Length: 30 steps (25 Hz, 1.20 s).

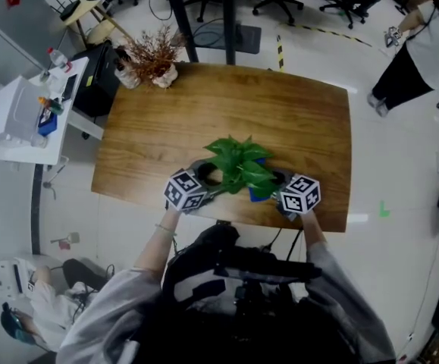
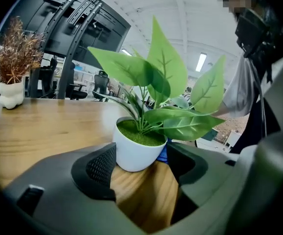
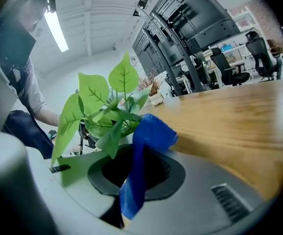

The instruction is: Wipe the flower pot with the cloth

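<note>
A white flower pot [image 2: 137,155] with broad green leaves [image 1: 240,165] stands near the front edge of the wooden table [image 1: 204,120]. My left gripper [image 2: 141,166] comes in from the left, its two pads pressed against the pot's sides. In the head view the leaves hide the pot, and the left gripper [image 1: 217,177] reaches under them. My right gripper [image 3: 136,173] is shut on a blue cloth [image 3: 143,155], whose free end sticks up toward the plant. That cloth [image 1: 258,196] lies against the pot's right side, where a sliver of the cloth [image 2: 163,153] also shows.
A dried brown plant in a small white vase [image 1: 155,59] stands at the table's far left corner. A white side table [image 1: 22,112] with clutter is further left. A person [image 1: 424,44] stands on the floor at the upper right. Office chairs lie beyond the table.
</note>
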### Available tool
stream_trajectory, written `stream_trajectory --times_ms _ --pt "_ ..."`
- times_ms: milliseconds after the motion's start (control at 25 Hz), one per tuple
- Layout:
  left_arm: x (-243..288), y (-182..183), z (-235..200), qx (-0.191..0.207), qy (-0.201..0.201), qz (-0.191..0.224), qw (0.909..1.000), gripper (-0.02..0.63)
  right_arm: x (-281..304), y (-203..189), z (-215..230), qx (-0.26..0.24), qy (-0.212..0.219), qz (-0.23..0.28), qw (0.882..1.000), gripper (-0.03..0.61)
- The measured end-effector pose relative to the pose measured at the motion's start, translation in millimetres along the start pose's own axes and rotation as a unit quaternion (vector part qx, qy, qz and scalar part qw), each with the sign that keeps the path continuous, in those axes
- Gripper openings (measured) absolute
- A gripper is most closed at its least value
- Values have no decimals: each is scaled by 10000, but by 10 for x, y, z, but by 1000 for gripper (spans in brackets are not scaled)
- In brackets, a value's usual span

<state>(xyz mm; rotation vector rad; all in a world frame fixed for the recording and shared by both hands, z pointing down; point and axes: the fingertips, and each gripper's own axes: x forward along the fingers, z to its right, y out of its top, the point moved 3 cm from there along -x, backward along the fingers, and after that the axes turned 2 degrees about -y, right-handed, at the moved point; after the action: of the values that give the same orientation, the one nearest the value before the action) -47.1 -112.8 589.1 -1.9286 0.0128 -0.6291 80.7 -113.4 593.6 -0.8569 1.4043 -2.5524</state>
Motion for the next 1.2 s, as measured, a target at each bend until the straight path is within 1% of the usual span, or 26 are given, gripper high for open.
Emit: stream_trajectory --times_ms 160,280,440,680,840,1040,1200 --pt "-3 20 -37 70 -196 -102 9997 313 23 -55 -41 118 -23 -36 9999 58" --pt "-5 19 -43 98 -257 -143 9995 313 44 -109 -73 179 -46 -50 9998 58" --pt "-6 16 -48 5 -230 -76 9997 314 81 -163 -103 222 -73 -100 9997 58" --pt "-6 6 -45 -139 -116 14 9998 314 75 -163 -84 422 -243 -62 9988 58" --pt "-24 -68 12 -142 -21 -58 9999 313 21 -170 -60 541 -602 83 9967 58" --pt "-86 -97 19 -373 282 211 9987 313 -70 -176 -18 740 -1159 308 9900 57" --pt "-139 -100 28 -524 537 404 9964 313 -152 -185 -20 906 -1422 443 9847 57"
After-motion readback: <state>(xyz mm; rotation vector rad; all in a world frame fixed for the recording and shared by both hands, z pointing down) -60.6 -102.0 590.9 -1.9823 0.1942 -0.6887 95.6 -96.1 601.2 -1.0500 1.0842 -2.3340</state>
